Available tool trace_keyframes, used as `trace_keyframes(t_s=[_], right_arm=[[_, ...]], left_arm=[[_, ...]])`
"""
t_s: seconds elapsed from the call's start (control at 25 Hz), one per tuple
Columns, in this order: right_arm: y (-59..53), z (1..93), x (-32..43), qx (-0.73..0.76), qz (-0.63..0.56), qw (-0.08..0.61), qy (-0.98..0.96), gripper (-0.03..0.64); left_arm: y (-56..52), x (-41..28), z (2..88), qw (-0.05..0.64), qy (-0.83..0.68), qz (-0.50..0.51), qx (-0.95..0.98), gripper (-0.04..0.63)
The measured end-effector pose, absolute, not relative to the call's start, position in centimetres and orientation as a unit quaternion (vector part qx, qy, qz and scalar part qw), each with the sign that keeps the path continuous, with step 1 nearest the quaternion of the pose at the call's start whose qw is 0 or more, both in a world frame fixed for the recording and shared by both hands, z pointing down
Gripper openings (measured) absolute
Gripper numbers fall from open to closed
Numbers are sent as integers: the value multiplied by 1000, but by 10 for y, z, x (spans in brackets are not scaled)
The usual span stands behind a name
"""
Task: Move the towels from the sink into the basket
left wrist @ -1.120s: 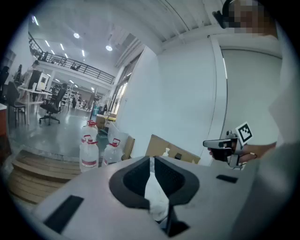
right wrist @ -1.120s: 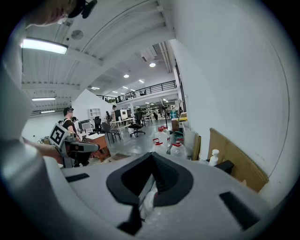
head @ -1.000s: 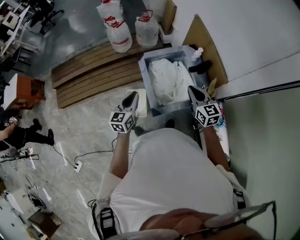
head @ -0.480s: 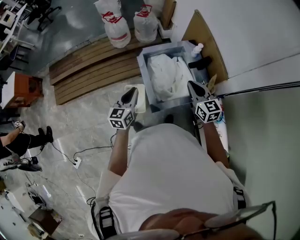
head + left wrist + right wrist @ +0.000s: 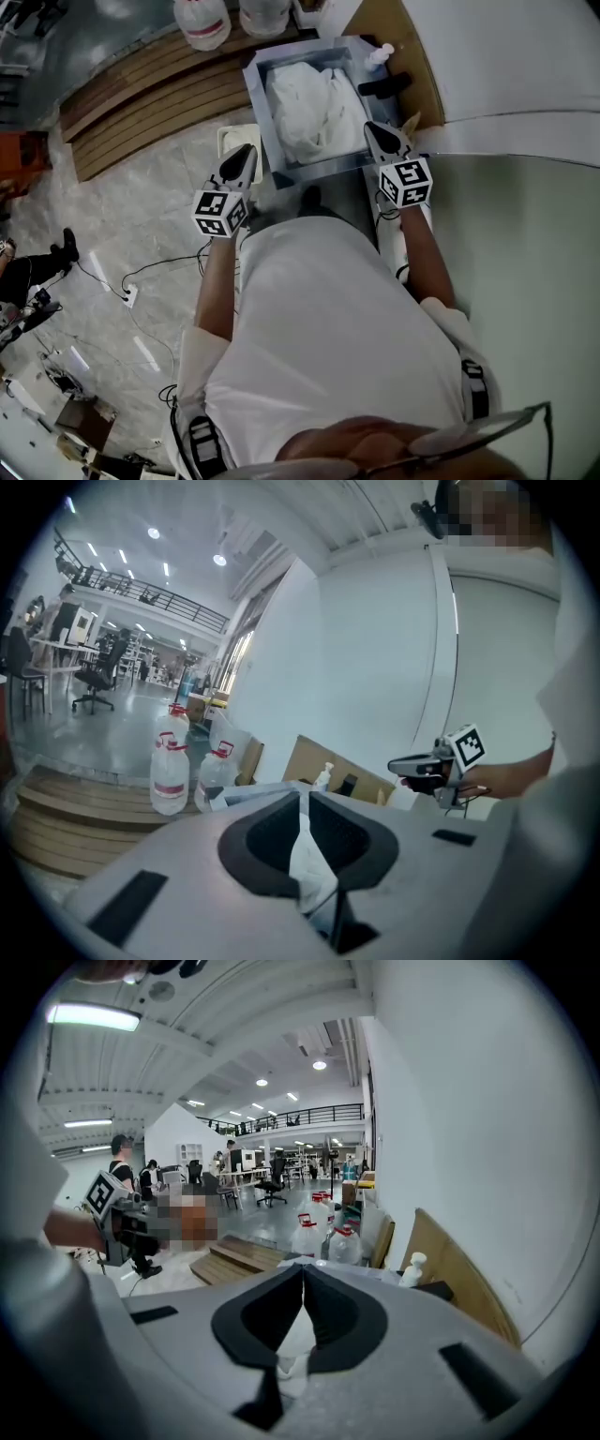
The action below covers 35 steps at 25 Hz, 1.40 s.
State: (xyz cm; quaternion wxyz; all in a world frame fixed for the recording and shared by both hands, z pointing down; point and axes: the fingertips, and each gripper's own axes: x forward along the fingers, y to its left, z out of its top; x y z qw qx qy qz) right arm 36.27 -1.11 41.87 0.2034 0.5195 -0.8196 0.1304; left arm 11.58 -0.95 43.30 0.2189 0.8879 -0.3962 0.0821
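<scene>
A heap of white towels (image 5: 309,108) fills the steel sink (image 5: 323,172) at the top of the head view. My left gripper (image 5: 242,156) hovers just outside the sink's left front corner, over a pale rectangular container (image 5: 230,139). Its jaws are drawn together with nothing gripped. My right gripper (image 5: 372,131) hangs at the sink's right front corner, shut and empty. In the left gripper view the left gripper (image 5: 304,794) shows white cloth beyond its jaws. In the right gripper view the right gripper (image 5: 302,1267) has its tips touching.
Two big water bottles (image 5: 202,23) stand on wooden planks (image 5: 141,103) behind and left of the sink. A soap bottle (image 5: 380,54) and a black fixture (image 5: 384,86) sit at the sink's right rim, with cardboard (image 5: 417,52) against the wall. Cables cross the floor (image 5: 122,281).
The whole scene has slid upward and leftward in the head view. Both grippers keep their places at the sink's front corners and stay shut.
</scene>
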Motion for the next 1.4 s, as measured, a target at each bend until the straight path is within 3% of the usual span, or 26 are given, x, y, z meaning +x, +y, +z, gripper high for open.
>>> trace_keyframes(t_s=[0.24, 0.56, 0.72, 0.88, 0.96, 1.24, 1.4], right_arm=[[-20, 507, 376, 466, 161, 316, -811, 56], [-34, 662, 386, 372, 240, 484, -755, 201], [-30, 724, 393, 323, 252, 569, -713, 316], [-27, 772, 397, 277, 264, 630, -676, 473], [-24, 793, 398, 255, 266, 653, -662, 509], [-11, 849, 417, 218, 309, 719, -583, 532], [-10, 865, 422, 221, 332, 715, -574, 404]], left_arm=[[2, 142, 468, 248, -383, 98, 884, 34], [0, 156, 510, 281, -384, 102, 874, 34], [0, 146, 531, 295, -394, 106, 864, 34], [-2, 130, 551, 311, -411, 106, 851, 34], [-3, 121, 559, 319, -421, 105, 843, 34], [2, 89, 577, 337, -450, 108, 820, 34], [13, 77, 586, 338, -454, 121, 815, 34]])
